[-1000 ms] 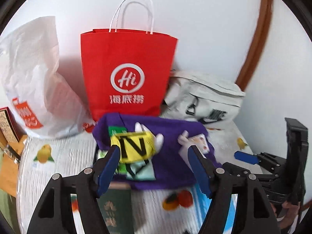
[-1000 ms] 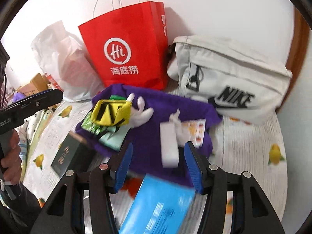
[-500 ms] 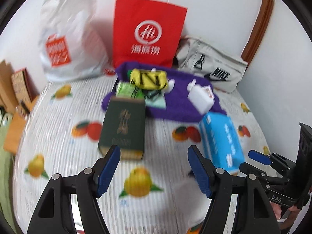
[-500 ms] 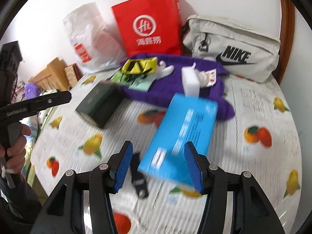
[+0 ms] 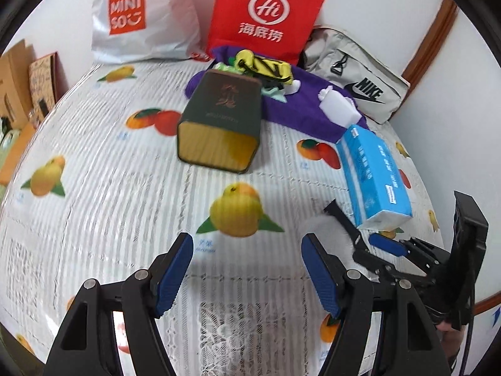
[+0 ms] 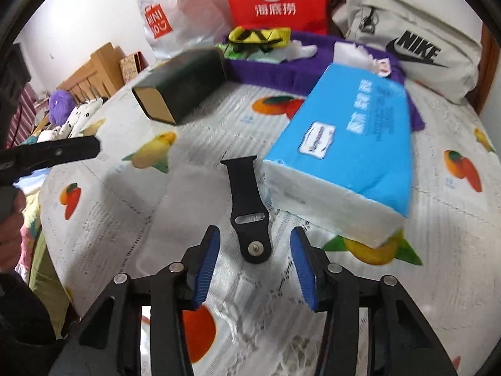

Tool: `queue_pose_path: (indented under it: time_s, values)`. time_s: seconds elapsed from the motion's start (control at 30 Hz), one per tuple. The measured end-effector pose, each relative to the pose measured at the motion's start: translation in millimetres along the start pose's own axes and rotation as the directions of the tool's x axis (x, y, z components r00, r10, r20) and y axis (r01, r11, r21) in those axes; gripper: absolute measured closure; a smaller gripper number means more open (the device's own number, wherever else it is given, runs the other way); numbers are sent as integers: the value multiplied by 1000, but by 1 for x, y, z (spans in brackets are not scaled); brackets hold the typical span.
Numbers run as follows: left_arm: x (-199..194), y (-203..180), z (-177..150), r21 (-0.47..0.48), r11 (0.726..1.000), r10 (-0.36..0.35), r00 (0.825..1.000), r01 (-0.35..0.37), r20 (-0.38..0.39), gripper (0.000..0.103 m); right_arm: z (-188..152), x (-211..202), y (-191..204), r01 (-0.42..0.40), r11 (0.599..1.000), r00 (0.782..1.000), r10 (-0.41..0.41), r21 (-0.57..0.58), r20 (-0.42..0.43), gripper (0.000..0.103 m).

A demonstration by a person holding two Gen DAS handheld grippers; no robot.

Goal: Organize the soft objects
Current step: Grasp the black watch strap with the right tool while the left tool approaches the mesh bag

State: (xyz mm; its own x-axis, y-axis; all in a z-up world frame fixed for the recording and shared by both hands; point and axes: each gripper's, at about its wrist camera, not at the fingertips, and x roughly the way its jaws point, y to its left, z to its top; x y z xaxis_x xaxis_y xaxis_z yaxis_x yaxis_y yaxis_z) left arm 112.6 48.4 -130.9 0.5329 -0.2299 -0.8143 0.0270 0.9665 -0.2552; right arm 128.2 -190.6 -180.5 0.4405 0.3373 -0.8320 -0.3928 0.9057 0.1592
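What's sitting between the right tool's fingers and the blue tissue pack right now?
In the right wrist view, a black watch strap lies on the tablecloth, its pin end reaching between the open fingers of the right tool, left of the tissue pack.

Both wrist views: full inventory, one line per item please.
paper bag: 1, red, back wall
plastic bag: 1, white, left of paper bag
sling bag: 1, grey, back right
cloth: 1, purple, before the bags, small items on top
pouch: 1, yellow-black, on cloth
box: 1, dark green, on its side, centre
tissue pack: 1, blue, right
watch strap: 1, black, flat, before right gripper
tablecloth: 1, white, fruit print
left gripper: blue fingers open, empty
right gripper: blue fingers open, empty
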Motion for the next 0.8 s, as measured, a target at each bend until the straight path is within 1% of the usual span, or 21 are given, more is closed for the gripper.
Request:
queue_pose_path:
  time_s: [0.03,0.07,0.2,0.3,0.4,0.5,0.57,0.63,0.73,0.8]
  values:
    - [1,3,-2,-8,1000,1,1000,-1,-5,33,1,2,4,16,1000,1000,-16,-26,19,64]
    - [1,4,-3,-14,1000,0,1000,-1,-8,33,1,4,10,21,998,1000,-19,-55,24,77]
    - [3,9,-5,-30,1000,-2,1000,1,-13,33,1,5,24,31,993,999,-26,-113,44,77]
    - [3,10,-7,-34,999,-10,1000,10,-13,33,0,-10,26,23,995,998,-17,-101,56,77]
    - [3,10,-10,-35,999,-24,1000,23,-15,33,-9,-30,23,59,995,996,-53,-86,73,77]
    - [5,7,-14,-26,999,-38,999,37,-20,33,-24,-45,14,102,993,993,-99,-54,60,77]
    - [6,6,-17,-26,999,-46,999,46,-26,33,-33,-47,7,121,992,992,-120,-27,39,77]
    - [9,4,-18,-25,998,-54,998,53,-32,33,-42,-44,1,121,993,993,-121,-6,13,77]
    - [10,1,-20,-16,998,-56,998,55,-41,33,-50,-36,-3,119,993,993,-120,-6,-21,76]
    - [11,-1,-22,-3,999,-54,998,54,-44,33,-49,-34,-4,108,994,994,-108,3,-10,70]
